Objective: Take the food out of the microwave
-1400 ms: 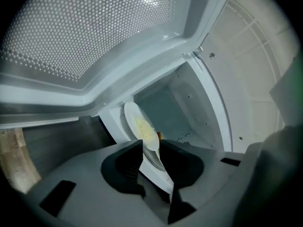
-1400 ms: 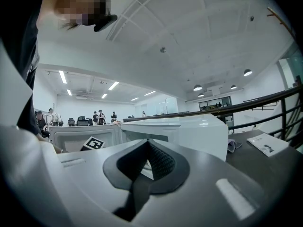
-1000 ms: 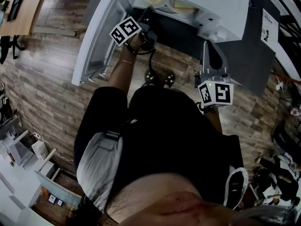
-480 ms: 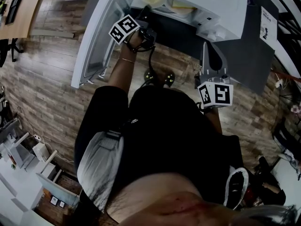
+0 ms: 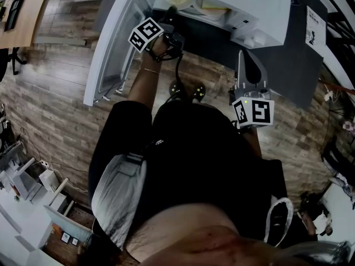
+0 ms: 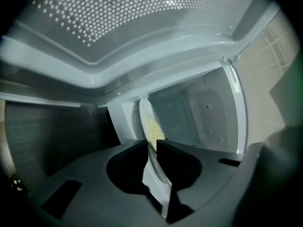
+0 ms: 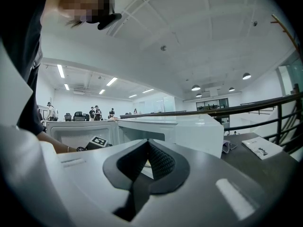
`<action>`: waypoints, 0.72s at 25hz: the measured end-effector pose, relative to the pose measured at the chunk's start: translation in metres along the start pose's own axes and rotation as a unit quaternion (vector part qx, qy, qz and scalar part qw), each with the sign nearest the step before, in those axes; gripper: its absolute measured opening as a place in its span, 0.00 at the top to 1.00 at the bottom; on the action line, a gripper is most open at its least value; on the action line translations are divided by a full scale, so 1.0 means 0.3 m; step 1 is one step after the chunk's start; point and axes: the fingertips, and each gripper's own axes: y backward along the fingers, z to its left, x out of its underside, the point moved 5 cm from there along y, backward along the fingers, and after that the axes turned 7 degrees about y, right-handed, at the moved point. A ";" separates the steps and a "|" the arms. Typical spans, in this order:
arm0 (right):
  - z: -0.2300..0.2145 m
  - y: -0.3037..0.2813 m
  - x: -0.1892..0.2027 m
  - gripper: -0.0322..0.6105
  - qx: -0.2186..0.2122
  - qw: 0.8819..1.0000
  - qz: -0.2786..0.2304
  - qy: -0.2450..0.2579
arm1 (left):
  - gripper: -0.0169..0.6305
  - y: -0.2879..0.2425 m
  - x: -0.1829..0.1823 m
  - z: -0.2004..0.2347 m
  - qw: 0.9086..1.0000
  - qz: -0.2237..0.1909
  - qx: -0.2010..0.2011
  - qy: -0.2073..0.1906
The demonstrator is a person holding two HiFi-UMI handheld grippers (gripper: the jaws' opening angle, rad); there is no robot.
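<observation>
Left tongs (image 6: 151, 142) just narrowed onto the plate (image 6: 144, 111) (arm (image 5: 142, 86) stretched into the microwave (image 6: 208, 109)); right tongs (image 7: 147, 144) pinched together.

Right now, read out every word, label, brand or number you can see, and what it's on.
Nothing reads clearly.
Leaflet: print too small to read.
Microwave: no legible lettering.
Left marker cube and right marker cube: square code patterns only, no words.

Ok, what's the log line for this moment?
stage: grasp | left gripper: inside microwave, fingers just closing on plate rim | food: on plate | right gripper: outside, shut, empty
</observation>
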 end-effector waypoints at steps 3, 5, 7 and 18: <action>0.007 0.002 -0.003 0.95 -0.001 1.000 0.000 0.002 | 0.88 0.000 0.000 0.002 1.000 -0.003 0.005 0.012; 0.008 0.002 -0.006 0.95 0.000 1.000 0.002 0.003 | 0.88 -0.002 -0.003 0.001 1.000 -0.005 0.009 0.020; 0.007 0.001 -0.007 0.95 0.002 1.000 0.002 0.004 | 0.89 -0.005 -0.005 0.002 0.999 -0.007 0.013 0.028; 0.022 0.005 -0.033 0.95 0.015 0.999 -0.010 0.038 | 0.93 0.014 -0.015 -0.008 0.998 -0.019 0.035 0.050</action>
